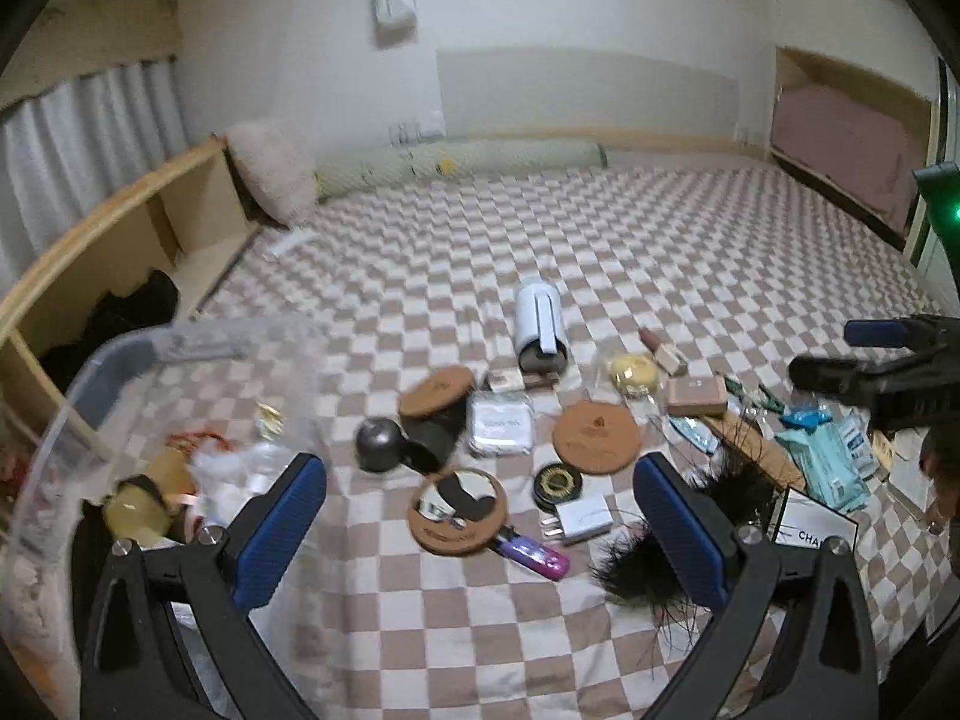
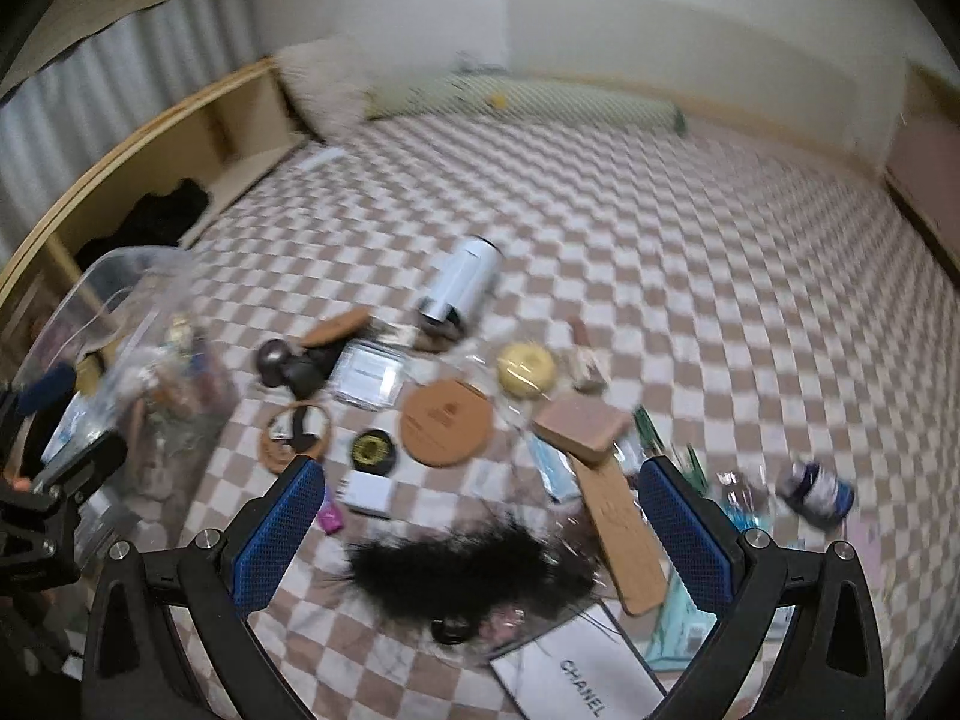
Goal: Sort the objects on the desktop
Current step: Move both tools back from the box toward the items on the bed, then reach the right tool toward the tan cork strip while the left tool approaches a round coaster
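Many small objects lie on a checkered bedspread (image 1: 600, 240). A clear plastic bin (image 1: 120, 360) at the left holds several items; it also shows in the right wrist view (image 2: 126, 276). My left gripper (image 1: 480, 510) is open and empty above a cork coaster (image 1: 457, 509), a purple stick (image 1: 534, 555) and a white charger (image 1: 582, 517). My right gripper (image 2: 480, 510) is open and empty above a black feather tuft (image 2: 462, 564). A white cylinder (image 1: 539, 324), a round cork coaster (image 2: 447, 420), a yellow puff (image 2: 527, 367) and a pink box (image 2: 582, 423) lie farther off.
A wooden shelf (image 1: 120, 228) runs along the left of the bed. A pillow (image 1: 270, 168) and a rolled mat (image 1: 462, 159) lie at the far edge. A white Chanel card (image 2: 576, 678), a cork strip (image 2: 618, 528) and a dark bottle (image 2: 819, 489) lie at the right.
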`<state>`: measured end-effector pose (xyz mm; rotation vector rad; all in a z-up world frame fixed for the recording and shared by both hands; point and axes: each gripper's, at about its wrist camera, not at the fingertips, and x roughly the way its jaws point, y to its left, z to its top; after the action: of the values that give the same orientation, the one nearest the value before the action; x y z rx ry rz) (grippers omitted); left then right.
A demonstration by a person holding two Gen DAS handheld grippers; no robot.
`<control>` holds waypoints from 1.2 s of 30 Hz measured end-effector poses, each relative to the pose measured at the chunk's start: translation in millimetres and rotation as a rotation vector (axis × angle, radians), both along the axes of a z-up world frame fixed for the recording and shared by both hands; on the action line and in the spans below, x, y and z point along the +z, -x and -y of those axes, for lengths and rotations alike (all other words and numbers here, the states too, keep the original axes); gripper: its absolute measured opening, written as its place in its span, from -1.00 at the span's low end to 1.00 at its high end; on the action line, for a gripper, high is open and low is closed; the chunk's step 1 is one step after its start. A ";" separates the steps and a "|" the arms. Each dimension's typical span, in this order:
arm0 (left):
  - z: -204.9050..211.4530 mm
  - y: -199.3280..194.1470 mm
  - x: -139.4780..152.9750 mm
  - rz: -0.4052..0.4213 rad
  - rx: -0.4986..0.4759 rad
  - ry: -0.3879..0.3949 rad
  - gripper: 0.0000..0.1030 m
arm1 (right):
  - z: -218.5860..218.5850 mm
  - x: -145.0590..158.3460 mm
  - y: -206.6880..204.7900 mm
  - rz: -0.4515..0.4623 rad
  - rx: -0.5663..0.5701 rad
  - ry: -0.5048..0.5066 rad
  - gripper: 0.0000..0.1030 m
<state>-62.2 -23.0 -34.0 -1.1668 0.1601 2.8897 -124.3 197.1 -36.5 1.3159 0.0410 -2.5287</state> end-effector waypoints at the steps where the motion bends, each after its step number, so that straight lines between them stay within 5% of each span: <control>1: -1.1 5.5 -6.9 0.019 -0.002 0.002 1.00 | -10.5 -6.8 7.4 0.023 -0.023 0.007 1.00; 9: -13.9 47.4 -54.6 0.144 -0.006 0.005 1.00 | -47.0 -52.8 41.7 0.132 -0.115 -0.004 0.99; 16: -34.1 64.7 -72.6 0.181 -0.054 0.042 1.00 | -43.4 -99.4 81.6 0.228 -0.100 -0.099 0.70; 22: -50.4 70.7 -78.7 0.190 -0.105 0.058 1.00 | -63.1 -127.9 117.9 0.349 -0.205 0.068 0.40; 31: -49.2 78.3 -93.4 0.228 -0.122 0.067 1.00 | -64.9 -160.8 149.2 0.442 -0.249 0.224 0.37; 36: -35.1 86.5 -106.9 0.259 -0.087 0.082 1.00 | -54.2 -186.5 152.9 0.500 -0.237 0.163 0.37</control>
<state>-148.7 12.1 -141.0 -1.4928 0.3165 2.6495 -277.2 251.3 -223.0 1.9313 -0.4381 -2.2383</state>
